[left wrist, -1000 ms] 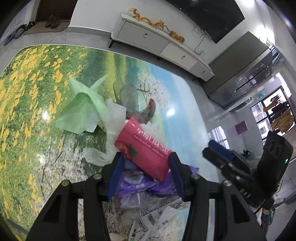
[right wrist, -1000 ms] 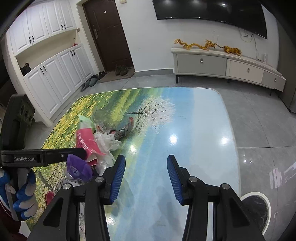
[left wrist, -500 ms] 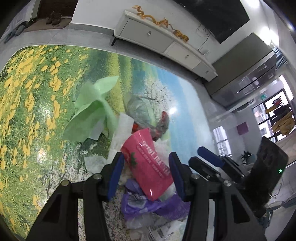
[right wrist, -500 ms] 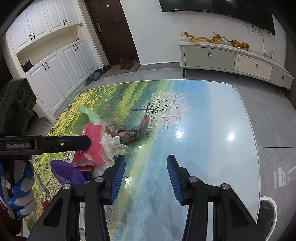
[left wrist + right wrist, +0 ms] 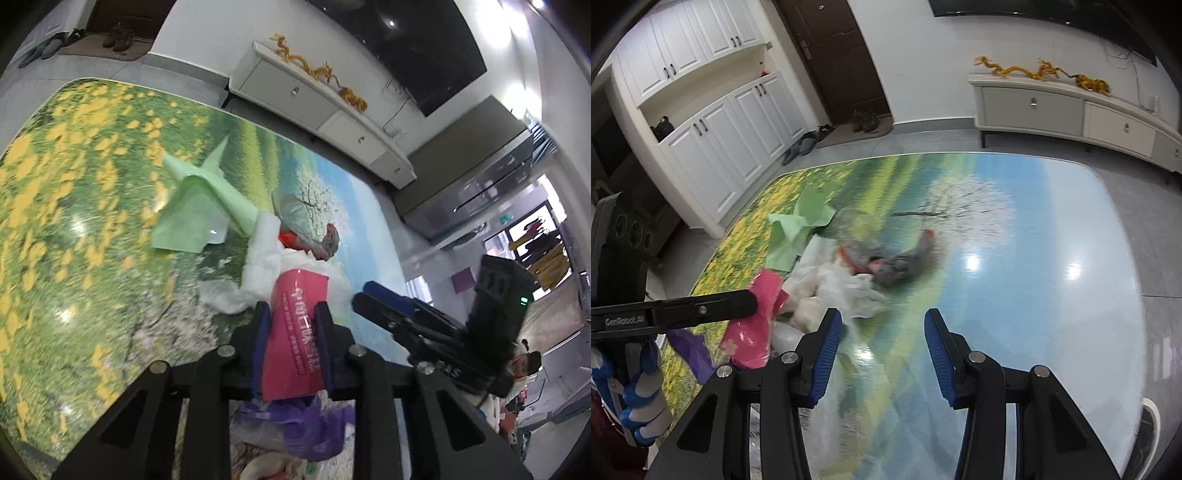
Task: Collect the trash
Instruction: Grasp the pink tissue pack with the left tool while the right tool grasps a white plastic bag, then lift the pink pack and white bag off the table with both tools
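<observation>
While the left gripper [image 5: 291, 317] reaches forward low over the table [image 5: 74, 258], its jaws are pinched narrow on a pink packet [image 5: 297, 332], which stands between the pads at the near edge of the trash pile. The right gripper [image 5: 882, 332] hovers beside it over bare table, jaws wide with nothing between them. A gloved hand [image 5: 642, 398] grips the left tool's handle; only the right view shows this. That view also shows the packet bent at the left jaws, just beside white plastic [image 5: 849, 288]. The left view alone shows a purple bag [image 5: 310, 424] under the packet. Green paper [image 5: 195, 218] lies farther out.
</observation>
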Available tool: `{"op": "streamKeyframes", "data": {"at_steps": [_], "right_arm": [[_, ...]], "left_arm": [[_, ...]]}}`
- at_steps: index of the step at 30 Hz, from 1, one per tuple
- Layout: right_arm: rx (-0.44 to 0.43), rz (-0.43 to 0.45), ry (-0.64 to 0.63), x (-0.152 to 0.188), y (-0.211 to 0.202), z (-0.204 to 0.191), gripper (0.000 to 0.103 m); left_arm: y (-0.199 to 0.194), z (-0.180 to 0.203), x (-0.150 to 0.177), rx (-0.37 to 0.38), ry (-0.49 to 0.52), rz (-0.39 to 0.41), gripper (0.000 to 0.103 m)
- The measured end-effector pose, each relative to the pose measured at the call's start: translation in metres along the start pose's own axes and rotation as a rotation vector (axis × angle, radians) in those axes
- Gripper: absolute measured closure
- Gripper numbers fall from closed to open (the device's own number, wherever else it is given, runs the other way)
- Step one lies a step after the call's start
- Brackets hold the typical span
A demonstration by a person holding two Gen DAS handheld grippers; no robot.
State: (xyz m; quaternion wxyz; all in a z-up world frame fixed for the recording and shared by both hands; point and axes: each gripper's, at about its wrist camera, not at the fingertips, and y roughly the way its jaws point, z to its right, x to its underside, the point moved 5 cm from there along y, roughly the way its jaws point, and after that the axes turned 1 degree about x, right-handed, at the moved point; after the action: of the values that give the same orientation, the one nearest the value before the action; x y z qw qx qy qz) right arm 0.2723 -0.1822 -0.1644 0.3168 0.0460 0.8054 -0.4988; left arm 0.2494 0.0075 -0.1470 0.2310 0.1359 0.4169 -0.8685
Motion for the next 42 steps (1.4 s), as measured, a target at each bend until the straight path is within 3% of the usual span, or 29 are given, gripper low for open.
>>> {"op": "streamKeyframes", "data": {"at_steps": [4,6,8,13,18,20,24,25,27,28,29,33,37,39,40,42], "right_arm": [[-0.038,-0.023,-0.023,-0.001,0.013,-0.016,0.063],[-0.036,-0.033,-0.04,-0.003,0.021,-0.023,0.073],[-0.016,-0.039,-0.066,-0.003,0.025,-0.029,0.094],[-0.013,0.019,-0.086,-0.006,0.006,-0.037,0.099],[0.0,0.097,-0.105,-0.008,-0.036,-0.042,0.1],[-0.005,0.083,-0.11,-0.006,-0.043,-0.041,0.1],[0.009,0.043,-0.082,-0.003,-0.032,-0.034,0.099],[0.003,0.032,-0.073,-0.003,-0.026,-0.033,0.095],[-0.006,0.016,-0.061,-0.003,-0.014,-0.031,0.076],[-0.008,0.012,-0.056,-0.004,-0.008,-0.03,0.06],[-0.015,0.011,-0.052,-0.006,-0.002,-0.03,0.055],[-0.029,-0.02,-0.051,-0.013,0.021,-0.031,0.055],[-0.027,-0.068,-0.033,-0.015,0.045,-0.027,0.056],[-0.045,-0.067,-0.014,-0.016,0.049,-0.025,0.073],[-0.053,-0.062,-0.009,-0.017,0.049,-0.025,0.089],[-0.059,-0.041,-0.015,-0.017,0.043,-0.025,0.095]], "left_arm": [[-0.019,-0.009,0.001,0.024,-0.014,0.04,0.082],[-0.028,-0.014,0.001,0.037,-0.024,0.06,0.085],[-0.038,-0.015,0.0,0.04,-0.026,0.08,0.088],[-0.062,-0.007,-0.002,0.036,0.003,0.129,0.099],[-0.078,0.005,-0.004,0.045,0.038,0.167,0.099],[-0.081,0.008,-0.004,0.039,0.049,0.177,0.099],[-0.087,0.004,0.006,-0.018,0.076,0.186,0.099],[-0.087,0.001,0.006,-0.027,0.071,0.182,0.095],[-0.084,-0.009,0.008,-0.046,0.067,0.163,0.094],[-0.081,-0.016,0.01,-0.067,0.07,0.146,0.094],[-0.077,-0.021,0.01,-0.085,0.076,0.131,0.094],[-0.048,-0.044,0.018,-0.136,0.076,0.031,0.08],[-0.019,-0.055,0.024,-0.199,0.098,-0.051,0.08],[-0.012,-0.054,0.026,-0.218,0.123,-0.058,0.08],[-0.01,-0.052,0.026,-0.216,0.132,-0.054,0.082],[-0.009,-0.052,0.026,-0.214,0.132,-0.04,0.087]]}}
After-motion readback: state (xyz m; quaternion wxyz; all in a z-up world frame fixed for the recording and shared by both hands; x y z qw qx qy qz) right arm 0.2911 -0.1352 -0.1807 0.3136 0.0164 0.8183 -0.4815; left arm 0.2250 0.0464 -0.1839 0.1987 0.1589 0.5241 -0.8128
